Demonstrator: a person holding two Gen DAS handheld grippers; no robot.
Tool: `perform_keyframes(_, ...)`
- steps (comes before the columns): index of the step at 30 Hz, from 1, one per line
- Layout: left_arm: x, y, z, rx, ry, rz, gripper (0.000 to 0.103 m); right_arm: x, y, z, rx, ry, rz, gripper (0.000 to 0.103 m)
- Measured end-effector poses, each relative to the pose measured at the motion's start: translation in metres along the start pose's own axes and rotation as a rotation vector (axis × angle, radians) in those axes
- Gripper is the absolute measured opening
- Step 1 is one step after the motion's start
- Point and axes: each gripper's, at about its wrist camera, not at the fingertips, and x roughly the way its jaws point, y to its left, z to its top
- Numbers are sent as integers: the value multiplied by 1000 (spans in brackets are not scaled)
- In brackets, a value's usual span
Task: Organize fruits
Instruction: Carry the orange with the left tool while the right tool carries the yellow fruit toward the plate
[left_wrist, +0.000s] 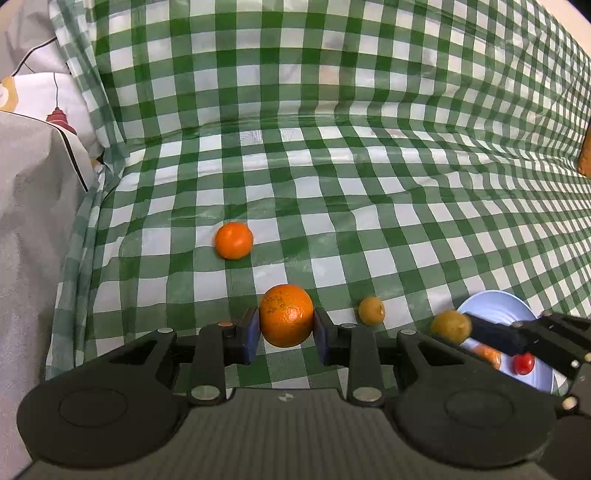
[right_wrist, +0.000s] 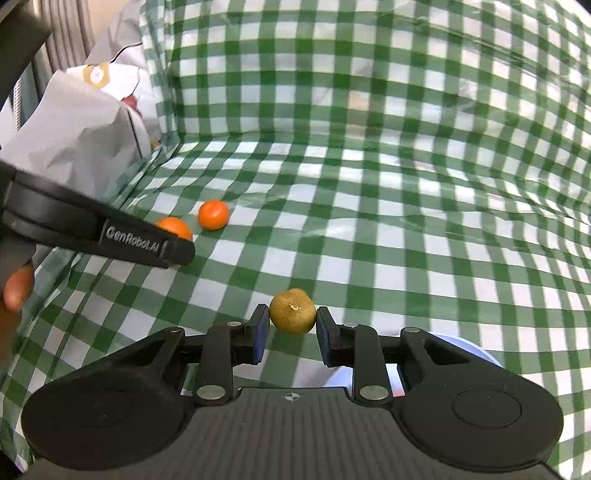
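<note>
Where clamped, big orange (left_wrist: 286, 320) shows speckled, dimpled peel.

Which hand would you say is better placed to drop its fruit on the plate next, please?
Probably the right: its gripper, shut on the green fruit, hangs beside the plate. The left gripper holds its orange farther away.
</note>
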Motion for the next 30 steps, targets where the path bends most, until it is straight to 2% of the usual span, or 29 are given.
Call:
perform_keyframes(15, 8, -13, 4, 13, 3, 0, 33, -10, -44, -2, 72, -30, -34, 29)
perform_keyframes(30, 8, -21, 8, 10, -28, -7, 33, -14, -61, -7, 96, -44, -47, 29)
